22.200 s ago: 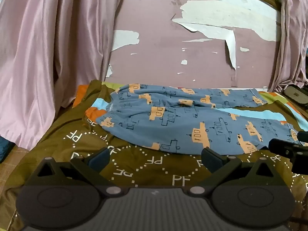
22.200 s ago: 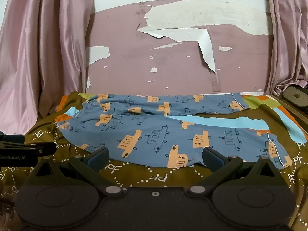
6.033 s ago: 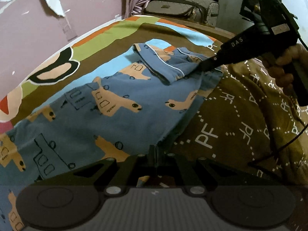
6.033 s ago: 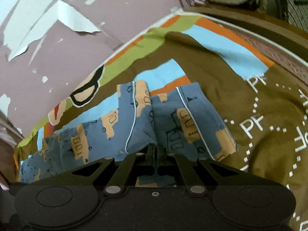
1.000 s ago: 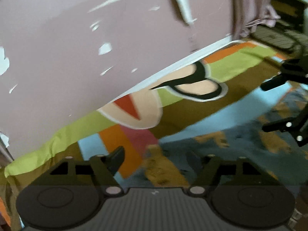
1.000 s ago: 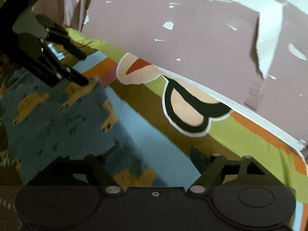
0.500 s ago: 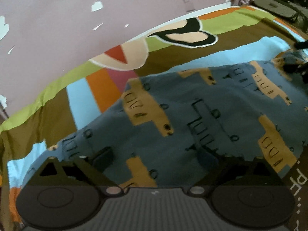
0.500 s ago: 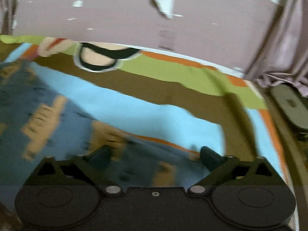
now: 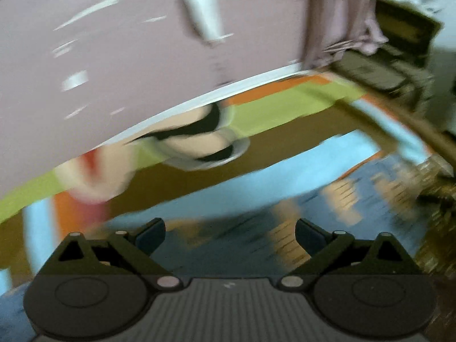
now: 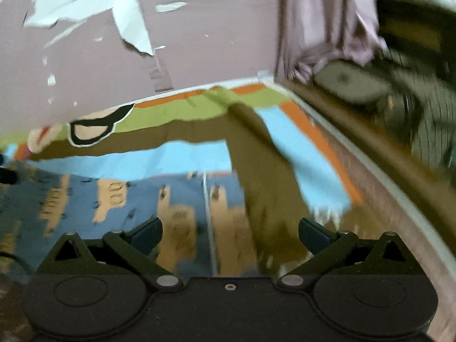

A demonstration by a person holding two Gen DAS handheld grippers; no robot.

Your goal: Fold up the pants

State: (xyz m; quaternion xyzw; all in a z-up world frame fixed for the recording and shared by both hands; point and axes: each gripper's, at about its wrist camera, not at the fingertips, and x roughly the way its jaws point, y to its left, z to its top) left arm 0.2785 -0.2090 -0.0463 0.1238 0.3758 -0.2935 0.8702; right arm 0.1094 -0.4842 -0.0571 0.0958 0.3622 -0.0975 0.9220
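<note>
Left wrist: left claw, right claw stay wide, empty; pants released.

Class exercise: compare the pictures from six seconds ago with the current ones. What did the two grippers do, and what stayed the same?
Both grippers let go: six seconds ago each was shut on the pants, now the left gripper and right gripper are open and empty. The pants still lie on the patterned bedspread below the peeling wall.

The pants lie on the bedspread, ahead and left of the right gripper. The wall stands behind the bed, with the curtain at its right.
</note>
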